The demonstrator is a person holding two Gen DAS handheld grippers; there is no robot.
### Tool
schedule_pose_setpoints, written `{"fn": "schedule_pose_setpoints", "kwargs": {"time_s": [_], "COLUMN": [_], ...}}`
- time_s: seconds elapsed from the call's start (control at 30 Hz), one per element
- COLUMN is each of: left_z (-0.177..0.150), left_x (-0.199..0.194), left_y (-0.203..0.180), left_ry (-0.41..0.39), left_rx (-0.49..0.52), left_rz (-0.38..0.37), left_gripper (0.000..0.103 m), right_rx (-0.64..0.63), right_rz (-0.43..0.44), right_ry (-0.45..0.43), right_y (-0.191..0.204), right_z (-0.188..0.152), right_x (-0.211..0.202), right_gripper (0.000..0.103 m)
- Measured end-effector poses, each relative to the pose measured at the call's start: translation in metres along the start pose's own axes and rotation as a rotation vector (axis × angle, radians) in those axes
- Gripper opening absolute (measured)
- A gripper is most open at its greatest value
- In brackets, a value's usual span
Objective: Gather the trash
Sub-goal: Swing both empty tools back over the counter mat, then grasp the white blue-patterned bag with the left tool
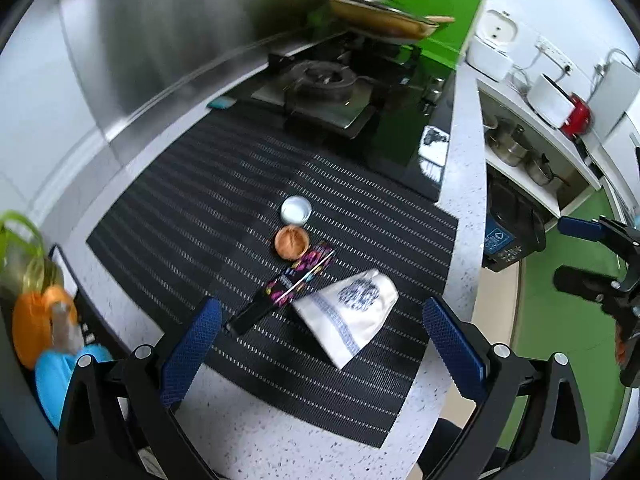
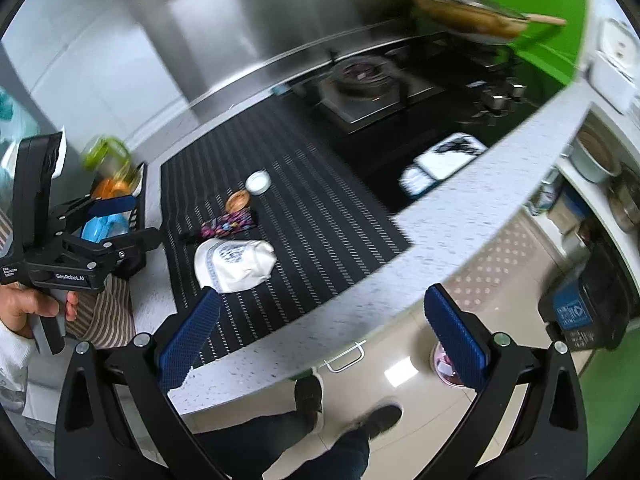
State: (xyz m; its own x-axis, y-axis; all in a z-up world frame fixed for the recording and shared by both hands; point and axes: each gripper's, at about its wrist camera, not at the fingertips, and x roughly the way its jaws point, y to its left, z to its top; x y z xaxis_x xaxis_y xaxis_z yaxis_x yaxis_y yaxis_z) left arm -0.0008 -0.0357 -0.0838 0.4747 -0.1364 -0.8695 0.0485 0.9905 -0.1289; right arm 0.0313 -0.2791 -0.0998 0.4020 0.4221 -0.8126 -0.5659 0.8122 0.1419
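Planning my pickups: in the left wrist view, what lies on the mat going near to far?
White paper bag with blue print → colourful dark wrapper → orange round lid → white round lid.

Speckled white bench [image 1: 256, 436] w/ black striped mat [image 1: 192, 208] over its middle. On mat, frame centre: white cap [image 1: 296, 210], orange cap [image 1: 291, 242] touching it, colourful wrapper [image 1: 298, 276], white paper bag [image 1: 352, 314] just beside. Gas hob [image 1: 332, 92] upper centre.
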Motion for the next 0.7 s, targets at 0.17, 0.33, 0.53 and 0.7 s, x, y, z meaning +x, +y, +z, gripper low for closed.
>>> {"fn": "schedule_pose_setpoints", "kwargs": {"time_s": [0.17,0.33,0.53,0.7], "left_z": [-0.015,-0.023,-0.019,-0.013], "left_x": [0.014,0.038,0.06,0.076], "left_y": [0.006,-0.002,-0.015,-0.028], "left_ry": [0.038,0.076,0.09,0.1], "left_rx": [-0.075,-0.173,-0.275,-0.327], "left_rz": [0.011,0.021,0.038,0.093], "left_gripper": [0.097,0.097,0.097,0.097], "right_rx": [-0.054,-0.106,-0.154,-0.194], "right_rz": [0.041,0.066,0.093,0.119], "right_ry": [0.055,0.091,0.13,0.145], "right_y": [0.007,-0.003,-0.026,-0.037], "right_z": [0.009,0.021,0.032,0.04], "right_x": [0.029,0.044,0.057,0.062], "right_gripper": [0.1,0.1,0.1,0.1]}}
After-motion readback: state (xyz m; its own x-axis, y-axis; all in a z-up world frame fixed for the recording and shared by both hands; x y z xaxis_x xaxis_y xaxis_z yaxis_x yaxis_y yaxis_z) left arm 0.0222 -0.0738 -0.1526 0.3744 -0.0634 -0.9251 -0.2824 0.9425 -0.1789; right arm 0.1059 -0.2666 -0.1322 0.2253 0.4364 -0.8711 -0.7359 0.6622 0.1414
